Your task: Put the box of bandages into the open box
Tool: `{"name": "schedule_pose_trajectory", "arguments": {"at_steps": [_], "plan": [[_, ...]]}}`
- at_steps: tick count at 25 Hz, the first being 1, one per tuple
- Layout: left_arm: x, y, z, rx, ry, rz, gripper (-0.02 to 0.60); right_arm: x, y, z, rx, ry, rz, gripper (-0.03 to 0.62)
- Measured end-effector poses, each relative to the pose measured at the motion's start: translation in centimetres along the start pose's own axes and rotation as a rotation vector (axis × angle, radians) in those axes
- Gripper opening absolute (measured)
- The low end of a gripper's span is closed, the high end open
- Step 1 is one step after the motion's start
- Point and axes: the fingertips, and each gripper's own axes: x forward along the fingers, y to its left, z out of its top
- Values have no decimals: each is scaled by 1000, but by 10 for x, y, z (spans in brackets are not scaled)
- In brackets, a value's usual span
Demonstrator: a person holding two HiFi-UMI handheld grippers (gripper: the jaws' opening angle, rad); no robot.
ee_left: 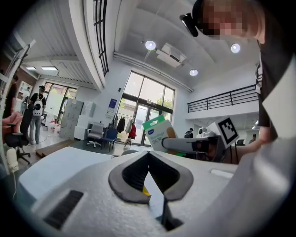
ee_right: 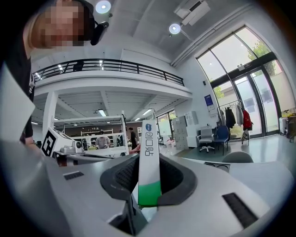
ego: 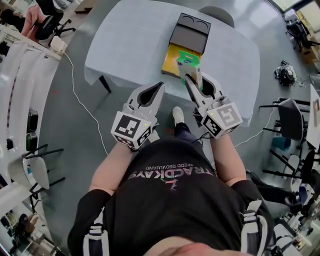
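Note:
A white and green box of bandages stands upright between the jaws of my right gripper, which is shut on it. It hangs over the near edge of the open box, which has a yellow inside and a dark lid folded back on the table. In the right gripper view the bandage box rises out of the gripper. My left gripper hovers at the table's near edge, left of the box, its tips together and holding nothing. From the left gripper I see the bandage box off to the right.
A grey chair stands behind the table. A white cable runs over the floor on the left. Dark chairs and gear crowd the right side. The person's shoe is under the table's near edge.

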Motion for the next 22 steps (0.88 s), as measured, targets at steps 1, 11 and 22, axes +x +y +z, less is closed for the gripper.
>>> {"name": "schedule_pose_trajectory", "arguments": {"at_steps": [1,11,22], "plan": [[3,1,1,-2,-1,9,16,4,-5,1,-1,4,10,91],[51,10,0,4,-6,60,17,34,-69,-7,5,53,49,91],[94,14,-31,-8,13,120,17,59,-136,-61,56,180,85,91]]}}
